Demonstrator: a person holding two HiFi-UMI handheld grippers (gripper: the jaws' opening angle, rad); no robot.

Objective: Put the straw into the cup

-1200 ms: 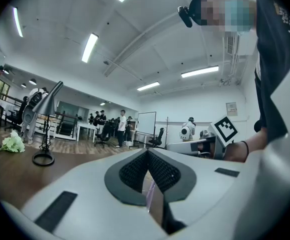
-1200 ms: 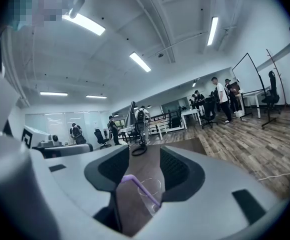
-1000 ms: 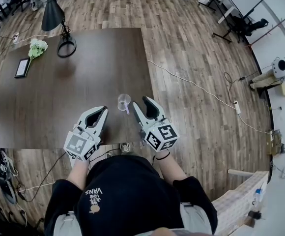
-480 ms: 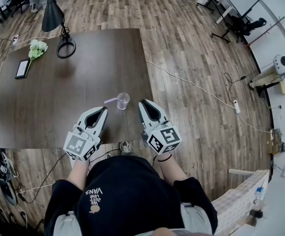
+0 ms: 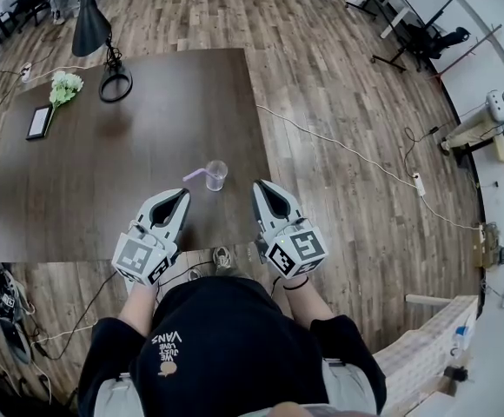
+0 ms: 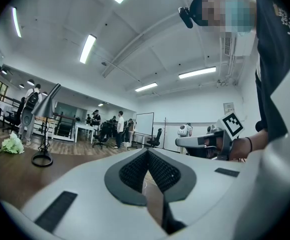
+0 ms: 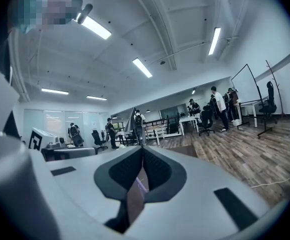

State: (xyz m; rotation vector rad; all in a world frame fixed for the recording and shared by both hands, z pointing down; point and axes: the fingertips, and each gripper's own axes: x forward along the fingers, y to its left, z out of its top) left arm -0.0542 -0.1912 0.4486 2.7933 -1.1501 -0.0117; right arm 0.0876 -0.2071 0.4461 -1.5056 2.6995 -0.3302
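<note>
The person holds the left gripper (image 5: 181, 196) and the right gripper (image 5: 259, 186) out in front of the body, side by side but apart. Both point level and forward, and each has a marker cube (image 5: 142, 257) at its back end. The left gripper's jaws are pressed together with nothing between them, and the right gripper's jaws have just been closing and meet at the tips, also with nothing in them. The left forearm (image 5: 139, 307) and right forearm (image 5: 302, 302) reach forward, and the hands seem to sit under the cubes, mostly hidden.
</note>
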